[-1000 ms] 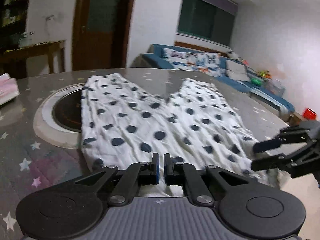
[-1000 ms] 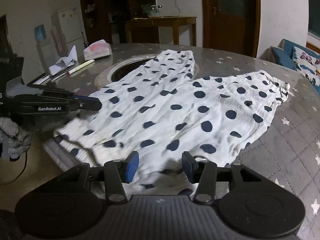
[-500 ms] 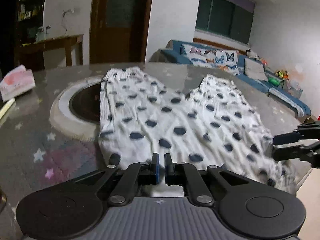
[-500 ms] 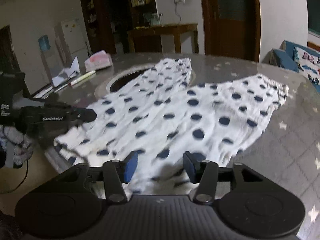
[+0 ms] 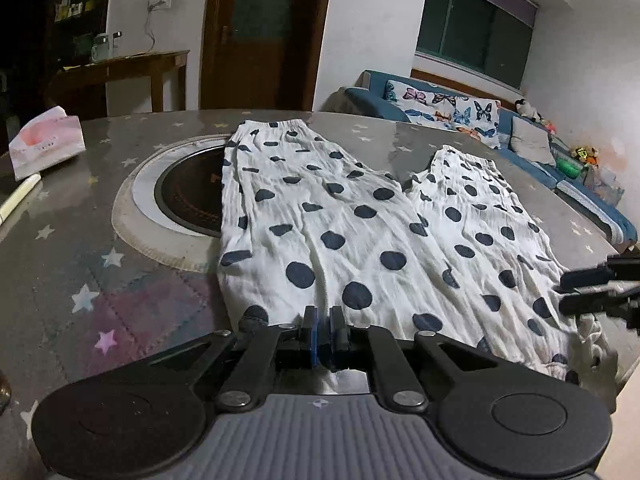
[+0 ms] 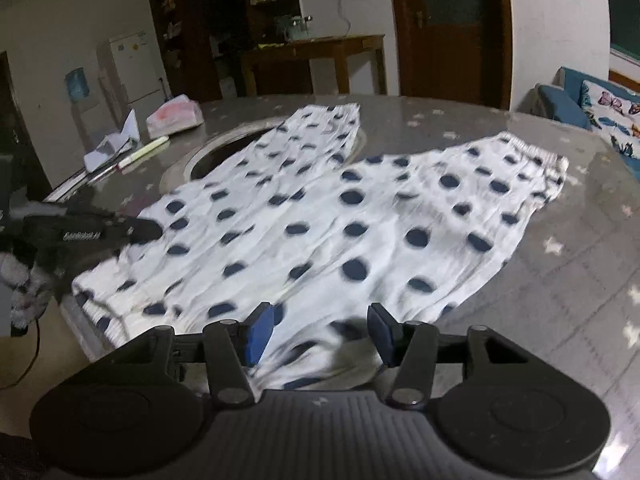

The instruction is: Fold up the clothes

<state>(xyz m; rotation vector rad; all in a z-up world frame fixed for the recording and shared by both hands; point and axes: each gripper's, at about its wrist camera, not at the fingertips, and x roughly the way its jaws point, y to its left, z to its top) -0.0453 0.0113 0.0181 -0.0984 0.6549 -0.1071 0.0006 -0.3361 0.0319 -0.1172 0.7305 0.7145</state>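
White trousers with dark polka dots (image 5: 360, 232) lie flat on the round grey table (image 5: 72, 264), legs pointing away, waist at the near edge; they also show in the right wrist view (image 6: 320, 224). My left gripper (image 5: 324, 334) is shut on the near waist edge of the trousers. My right gripper (image 6: 320, 330) is open, its blue pads astride the waist edge at the other side. Each gripper shows in the other's view: the right (image 5: 592, 292), the left (image 6: 100, 232).
A round inset hob (image 5: 184, 196) sits under the left trouser leg. A pink tissue pack (image 5: 46, 140) and a pen (image 5: 18, 196) lie at the table's left. Papers (image 6: 112, 148) lie further left. A blue sofa (image 5: 480, 120) stands behind.
Both grippers have drawn back towards the near table edge, and the trousers have slid with the left gripper. The right gripper stays open.
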